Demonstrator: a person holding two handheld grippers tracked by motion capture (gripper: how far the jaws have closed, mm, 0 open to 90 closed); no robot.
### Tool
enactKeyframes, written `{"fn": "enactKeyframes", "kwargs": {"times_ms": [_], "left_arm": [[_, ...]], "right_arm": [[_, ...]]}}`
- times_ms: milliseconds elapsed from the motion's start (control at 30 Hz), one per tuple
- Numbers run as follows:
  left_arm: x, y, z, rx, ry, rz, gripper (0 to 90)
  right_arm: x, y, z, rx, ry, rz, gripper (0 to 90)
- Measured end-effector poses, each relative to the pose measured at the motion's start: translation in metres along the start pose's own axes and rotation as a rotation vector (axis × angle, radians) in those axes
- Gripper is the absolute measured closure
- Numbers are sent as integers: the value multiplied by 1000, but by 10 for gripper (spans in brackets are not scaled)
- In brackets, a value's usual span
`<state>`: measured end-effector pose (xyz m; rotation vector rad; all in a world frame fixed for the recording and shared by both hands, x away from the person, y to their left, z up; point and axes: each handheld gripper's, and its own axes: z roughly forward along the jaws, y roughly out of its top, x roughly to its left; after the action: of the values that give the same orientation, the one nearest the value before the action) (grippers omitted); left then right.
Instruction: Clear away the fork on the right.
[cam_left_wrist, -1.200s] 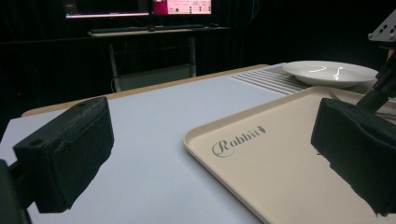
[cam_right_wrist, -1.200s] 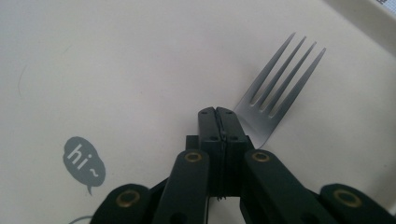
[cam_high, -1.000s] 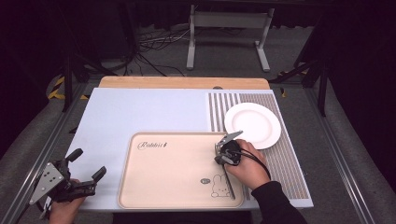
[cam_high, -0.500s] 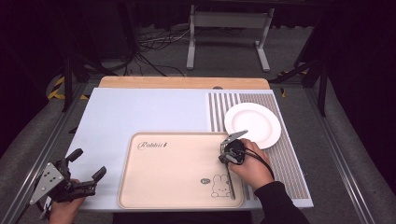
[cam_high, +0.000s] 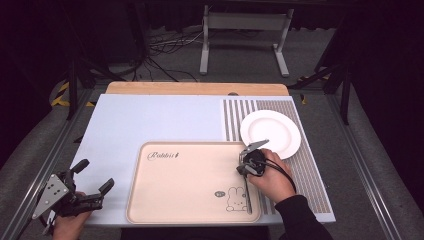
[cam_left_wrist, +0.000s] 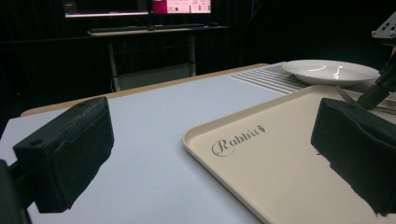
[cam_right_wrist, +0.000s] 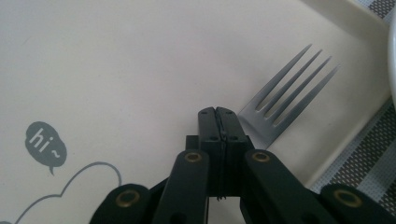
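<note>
A steel fork lies flat on the beige rabbit-print tray near its right rim, its handle pointing toward the person. My right gripper points down at the fork's neck; its jaws are pressed together with nothing between them, and the tines fan out just beside the tips. A white plate sits beyond the tray's right corner. My left gripper rests open at the table's near left corner, its pads wide apart and facing the tray and plate.
The tray lies on a pale blue mat. A striped placemat under the plate runs along the table's right side. A wooden strip edges the far side. Metal stand legs and cables sit on the floor beyond.
The right hand has shifted very slightly over the tray's right side with its jaws still together. The left gripper has kept still.
</note>
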<state>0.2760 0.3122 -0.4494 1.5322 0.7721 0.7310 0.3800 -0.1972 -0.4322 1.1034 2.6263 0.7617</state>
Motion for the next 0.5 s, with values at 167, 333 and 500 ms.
{"fn": "enactKeyframes", "kwargs": {"times_ms": [167,333,500], "left_arm": [[0,0,0,1,-2,3,1],[0,0,1,2,-2,1,1],[0,0,1,2,-3,-1,1]], "right_arm": [[-1,-1,-1,2,-1,6,900],[-1,0,-1,4,-3,11,875],[3,4,-6,-25,12,5,781]]}}
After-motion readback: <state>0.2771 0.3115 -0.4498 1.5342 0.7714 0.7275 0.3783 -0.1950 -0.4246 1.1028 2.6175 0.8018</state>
